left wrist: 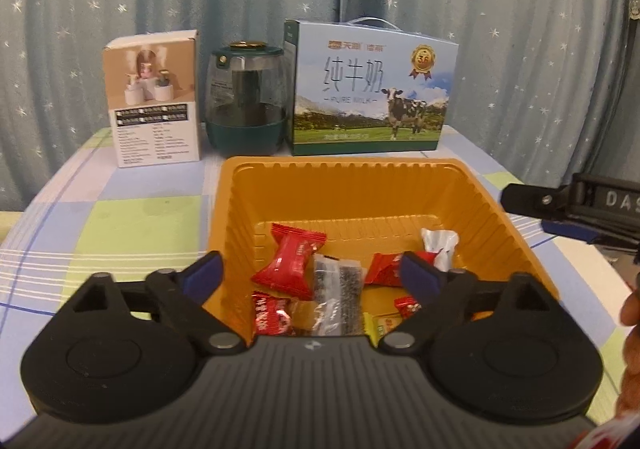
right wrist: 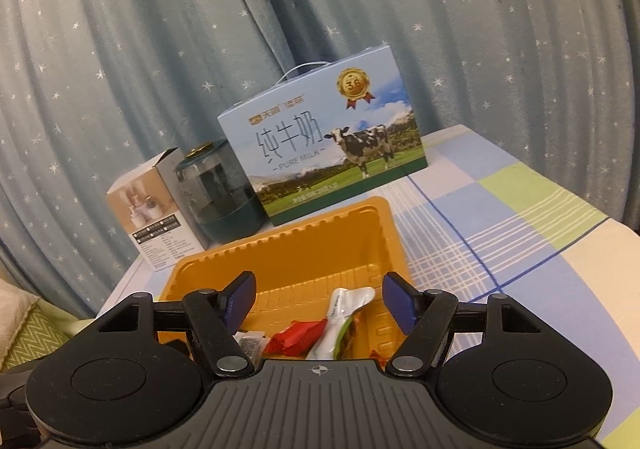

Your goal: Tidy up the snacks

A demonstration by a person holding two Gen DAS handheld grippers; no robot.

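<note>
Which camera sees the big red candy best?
The left wrist view: the red wrapped candy lies whole inside the orange plastic tray. The right wrist view shows only part of a red wrapper.

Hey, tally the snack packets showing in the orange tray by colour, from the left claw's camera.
Red packets: 4
Clear packet with dark filling: 1
Silver-white packet: 1
Amber packet: 1
Yellow-green packet: 1
Total: 8 showing in the tray; the claw body may hide more.

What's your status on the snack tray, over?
Left gripper open, empty, over orange tray. Right gripper open, empty, over the white packet. Snacks in tray. Nothing blocking.
</note>
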